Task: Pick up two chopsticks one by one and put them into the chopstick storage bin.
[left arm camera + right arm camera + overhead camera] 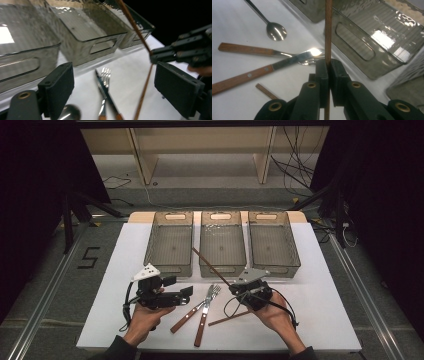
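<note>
Your right gripper [234,287] is clenched on a chopstick [210,265] angling toward eleven o'clock; your left gripper [181,290] hangs released, nine o'clock of the fork [214,292] and knife [205,312].

A pale wooden shelf unit [202,150] stands behind the white table [330,315] on grey floor [45,270].

Your right gripper [328,66] hides the middle of the chopstick [328,30] it clamps, and in the right gripper view both ends of that stick run off the picture's top and bottom edges. In the left gripper view the spoon [70,113] is blurred, half behind the near jaw and cut by the bottom edge. The fork [106,77] and knife [102,87] lose their handles at that same edge.
</note>
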A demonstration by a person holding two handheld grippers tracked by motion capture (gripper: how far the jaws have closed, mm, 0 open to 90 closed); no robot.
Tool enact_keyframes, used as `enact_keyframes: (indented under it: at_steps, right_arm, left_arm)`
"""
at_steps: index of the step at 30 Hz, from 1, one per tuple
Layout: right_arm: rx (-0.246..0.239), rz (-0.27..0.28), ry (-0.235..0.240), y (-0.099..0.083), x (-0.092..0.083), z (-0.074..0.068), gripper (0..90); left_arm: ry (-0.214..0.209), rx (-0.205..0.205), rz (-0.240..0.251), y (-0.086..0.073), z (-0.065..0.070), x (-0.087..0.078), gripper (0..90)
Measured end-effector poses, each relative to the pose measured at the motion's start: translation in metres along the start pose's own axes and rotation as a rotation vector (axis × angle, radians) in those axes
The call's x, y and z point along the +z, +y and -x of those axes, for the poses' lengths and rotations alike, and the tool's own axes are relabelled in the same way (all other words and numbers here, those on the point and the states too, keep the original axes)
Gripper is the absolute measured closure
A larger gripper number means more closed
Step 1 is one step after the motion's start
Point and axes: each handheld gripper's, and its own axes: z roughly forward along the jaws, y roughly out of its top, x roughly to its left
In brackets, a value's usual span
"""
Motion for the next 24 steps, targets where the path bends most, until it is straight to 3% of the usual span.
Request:
enact_keyframes:
  at_steps: [4,9,15,21,24]
  right_arm:
    - [0.0,0.017,0.005,0.001,0.002,-0.005,86.0]
    - [0.007,0.056,0.023,0.002,0.006,-0.012,86.0]
    - [0.011,0.067,0.035,0.002,0.011,-0.019,86.0]
    - [0.021,0.086,0.046,0.004,0.014,-0.023,85.9]
    - [0.045,0.109,0.075,0.004,0.015,-0.024,85.9]
  left_arm:
    - [-0.011,-0.037,-0.003,0.008,0.001,0.009,16.3]
    - [-0.049,-0.128,-0.002,0.013,0.001,0.018,20.1]
    - [-0.05,-0.158,-0.016,0.014,0.006,0.027,26.1]
    - [-0.091,-0.201,0.003,0.016,0.007,0.033,35.4]
    - [-0.114,-0.23,0.004,0.016,0.007,0.035,45.5]
